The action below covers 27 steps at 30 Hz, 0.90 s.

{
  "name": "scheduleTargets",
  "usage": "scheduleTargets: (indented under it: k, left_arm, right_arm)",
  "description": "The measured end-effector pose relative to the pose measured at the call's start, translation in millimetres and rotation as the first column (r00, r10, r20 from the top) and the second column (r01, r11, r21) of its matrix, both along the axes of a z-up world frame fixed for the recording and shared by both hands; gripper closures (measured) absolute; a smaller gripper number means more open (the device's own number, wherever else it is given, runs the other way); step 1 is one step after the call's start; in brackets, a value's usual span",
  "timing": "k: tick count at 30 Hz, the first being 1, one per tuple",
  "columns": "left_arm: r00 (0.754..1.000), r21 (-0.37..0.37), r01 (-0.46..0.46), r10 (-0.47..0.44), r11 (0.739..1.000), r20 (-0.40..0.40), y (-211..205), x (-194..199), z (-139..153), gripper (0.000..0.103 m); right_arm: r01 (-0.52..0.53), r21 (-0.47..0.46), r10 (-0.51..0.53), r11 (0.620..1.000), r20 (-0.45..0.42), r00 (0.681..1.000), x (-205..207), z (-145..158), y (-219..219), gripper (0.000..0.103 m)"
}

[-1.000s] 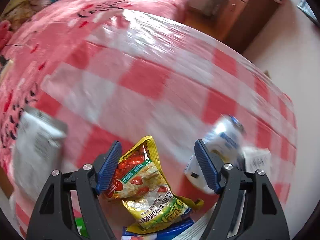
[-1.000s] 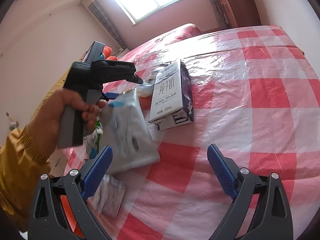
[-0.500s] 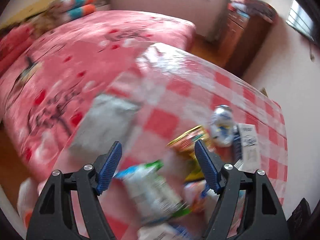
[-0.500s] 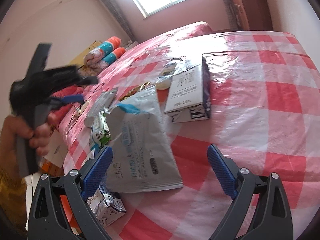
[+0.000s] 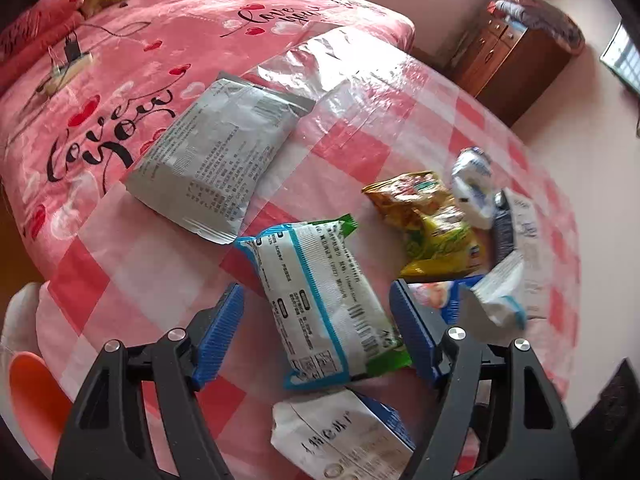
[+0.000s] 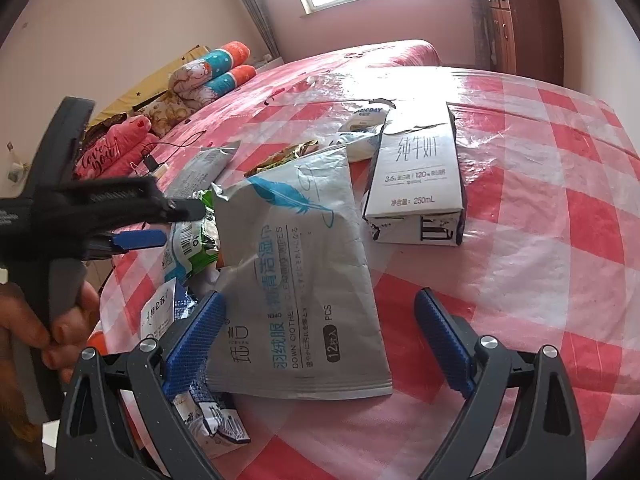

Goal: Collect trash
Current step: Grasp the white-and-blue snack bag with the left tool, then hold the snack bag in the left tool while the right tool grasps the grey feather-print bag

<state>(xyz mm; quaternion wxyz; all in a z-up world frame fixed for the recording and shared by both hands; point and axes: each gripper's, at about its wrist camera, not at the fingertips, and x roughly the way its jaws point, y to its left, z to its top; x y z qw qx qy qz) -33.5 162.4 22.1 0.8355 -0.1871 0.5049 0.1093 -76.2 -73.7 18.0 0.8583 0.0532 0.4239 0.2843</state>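
Left gripper (image 5: 316,332): two black triangular-framed arms, each carrying a ribbed blue pad and two silver screw heads near the pad.
Right gripper (image 6: 320,344): same build, black arms, blue ribbed pads, silver screws.
Hand (image 6: 44,328): wrapped on the left gripper's black-and-grey handle.

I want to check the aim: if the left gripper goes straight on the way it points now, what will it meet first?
Most likely the blue-and-white snack packet, which lies between the open left gripper fingers on the checked tablecloth. Depth is unclear.
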Motion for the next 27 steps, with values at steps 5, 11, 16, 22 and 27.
scheduleTargets:
  k: [5,11,16,22,27]
  left_arm:
    - [1.0,0.037,0.015,-0.015,0.999,-0.001,-7.0,4.9,-6.9,0.043]
    - [0.999,0.073,0.03,-0.032,0.997,0.024,-9.7,1.8,-7.4,0.05]
    - [0.998,0.089,0.046,-0.05,0.995,0.04,-11.4,-2.1,-5.6,0.055]
    - [0.995,0.112,0.073,-0.079,0.991,0.057,-15.4,-10.6,-3.2,0.058]
    - [0.992,0.144,0.097,-0.107,0.985,0.065,-18.3,-19.6,-2.0,0.058]
  right_arm:
    - [-0.007,-0.017,0.007,1.0,0.006,1.0,0.8,-0.3,7.2,0.009]
    - [-0.014,-0.042,0.014,0.999,0.007,1.0,4.2,-1.7,12.8,0.007]
    - [-0.02,-0.069,0.021,0.997,0.012,1.0,5.2,-3.7,20.2,0.006]
    - [-0.019,-0.1,0.022,0.995,0.021,1.0,4.0,-5.1,26.7,0.007]
    - [-0.01,-0.103,0.013,0.995,0.028,1.0,3.3,-5.1,26.4,0.018]
